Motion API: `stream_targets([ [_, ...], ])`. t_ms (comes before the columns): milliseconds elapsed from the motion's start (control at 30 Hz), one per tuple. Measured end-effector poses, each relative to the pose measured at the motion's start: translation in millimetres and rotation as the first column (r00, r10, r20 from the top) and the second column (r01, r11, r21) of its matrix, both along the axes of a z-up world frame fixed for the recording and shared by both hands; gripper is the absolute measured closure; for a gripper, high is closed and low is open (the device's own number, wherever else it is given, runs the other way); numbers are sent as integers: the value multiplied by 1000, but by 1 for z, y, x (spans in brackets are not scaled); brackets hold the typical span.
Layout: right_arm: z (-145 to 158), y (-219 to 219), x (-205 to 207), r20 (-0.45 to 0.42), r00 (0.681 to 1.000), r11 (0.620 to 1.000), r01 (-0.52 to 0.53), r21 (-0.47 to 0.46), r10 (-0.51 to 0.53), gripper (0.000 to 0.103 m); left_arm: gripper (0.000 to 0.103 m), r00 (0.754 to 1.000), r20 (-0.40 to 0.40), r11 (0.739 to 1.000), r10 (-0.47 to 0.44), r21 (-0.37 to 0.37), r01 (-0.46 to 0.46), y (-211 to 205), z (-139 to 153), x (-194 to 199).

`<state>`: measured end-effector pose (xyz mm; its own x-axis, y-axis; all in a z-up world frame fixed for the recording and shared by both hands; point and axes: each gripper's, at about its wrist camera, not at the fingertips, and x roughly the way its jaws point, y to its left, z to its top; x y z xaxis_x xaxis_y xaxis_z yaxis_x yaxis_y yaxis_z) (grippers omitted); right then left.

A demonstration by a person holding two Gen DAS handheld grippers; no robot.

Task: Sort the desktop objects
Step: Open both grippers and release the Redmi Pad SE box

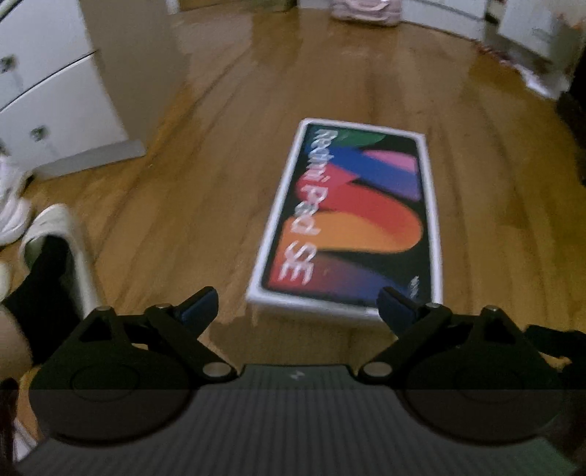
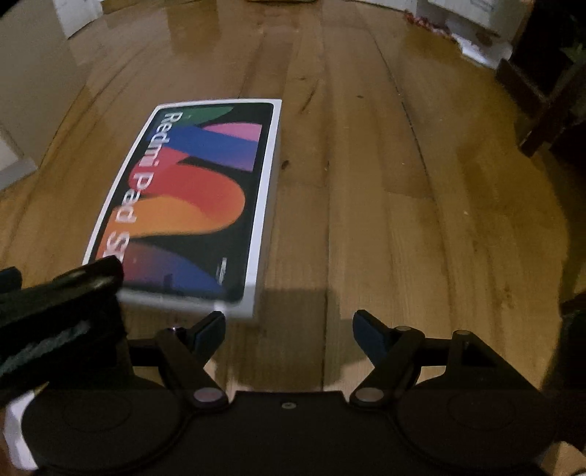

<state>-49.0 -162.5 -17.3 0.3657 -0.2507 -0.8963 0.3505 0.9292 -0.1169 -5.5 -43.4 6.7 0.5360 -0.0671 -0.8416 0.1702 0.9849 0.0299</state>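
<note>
A white tablet box [image 1: 351,219] with a colourful lid printed "Redmi Pad SE" lies flat on a wooden floor. My left gripper [image 1: 297,305] is open and empty, just short of the box's near end. In the right wrist view the box [image 2: 190,197] lies ahead to the left. My right gripper [image 2: 289,329] is open and empty, its left finger close to the box's near right corner. The left gripper's black body [image 2: 62,304] shows at the left edge, overlapping the box's near left corner.
A white drawer unit [image 1: 47,91] stands at the far left, with white shoes [image 1: 51,227] beside it. White boxes [image 1: 531,40] and a pink item [image 1: 362,9] sit at the far end. Dark wooden furniture [image 2: 545,91] stands at the right.
</note>
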Motion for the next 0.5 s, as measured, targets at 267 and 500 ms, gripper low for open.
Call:
stream_targets([
  [267,2,10,-9,23,998,998,-58,7,57,22,7,1000,8,1000,-29,-3,29,-1,7,-12],
  [500,5,0,-14,27,999,1000,-31,-1,31,21,0,997,3,996,-73,-44,73,-14,7,-15],
])
